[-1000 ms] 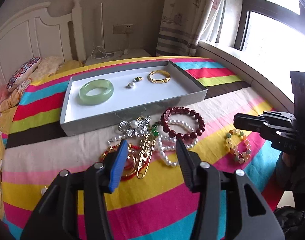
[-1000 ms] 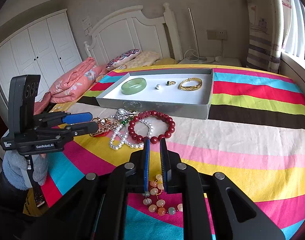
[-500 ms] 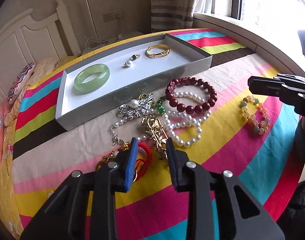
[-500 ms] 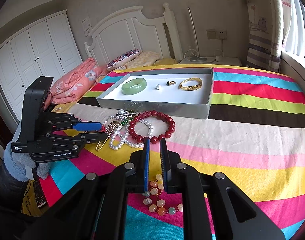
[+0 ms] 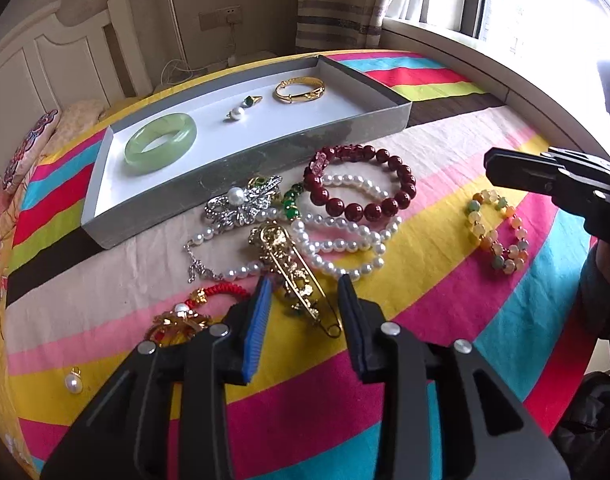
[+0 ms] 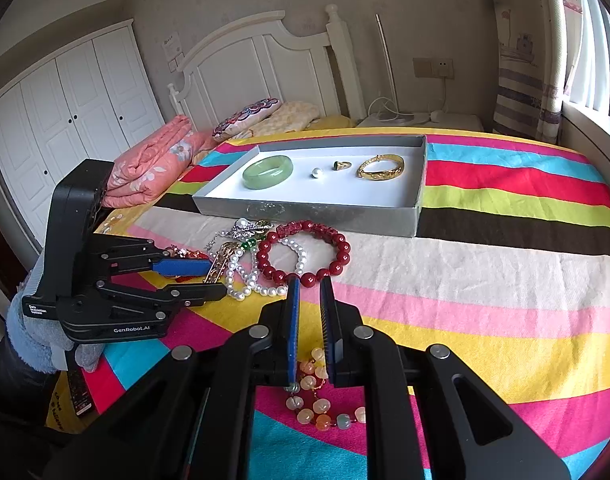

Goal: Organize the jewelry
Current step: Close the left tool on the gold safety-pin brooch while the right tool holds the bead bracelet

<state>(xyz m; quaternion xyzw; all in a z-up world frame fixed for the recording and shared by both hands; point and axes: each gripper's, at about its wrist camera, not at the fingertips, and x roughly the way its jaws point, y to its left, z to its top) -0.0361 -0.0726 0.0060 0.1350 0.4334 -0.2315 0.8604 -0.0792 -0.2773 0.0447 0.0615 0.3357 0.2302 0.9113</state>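
Observation:
My left gripper [image 5: 305,284] [image 6: 218,279] is open low over the jewelry pile, its fingers on either side of a gold pin brooch [image 5: 293,268]. Around the pin lie a pearl necklace [image 5: 345,246], a dark red bead bracelet [image 5: 385,208] [image 6: 341,258], a silver brooch [image 5: 241,204] and a red cord bracelet [image 5: 221,290]. The grey tray [image 5: 241,168] [image 6: 305,212] holds a green jade bangle [image 5: 161,144], a pearl [image 5: 237,113], a ring [image 5: 251,100] and a gold bangle [image 5: 300,90]. My right gripper [image 6: 309,280] [image 5: 491,162] hovers over a pastel bead bracelet [image 5: 497,236] [image 6: 317,404], jaws a narrow gap apart, holding nothing.
A loose pearl pendant [image 5: 73,382] lies on the striped bedspread at the near left. Pillows and a folded pink quilt [image 6: 153,164] sit by the white headboard [image 6: 257,60]. A window ledge [image 5: 485,64] runs along the right. A gloved hand [image 6: 33,340] holds the left gripper.
My left gripper has come forward and down onto the pile; its jaws narrowed, then widened around the gold pin. The right gripper has stayed still.

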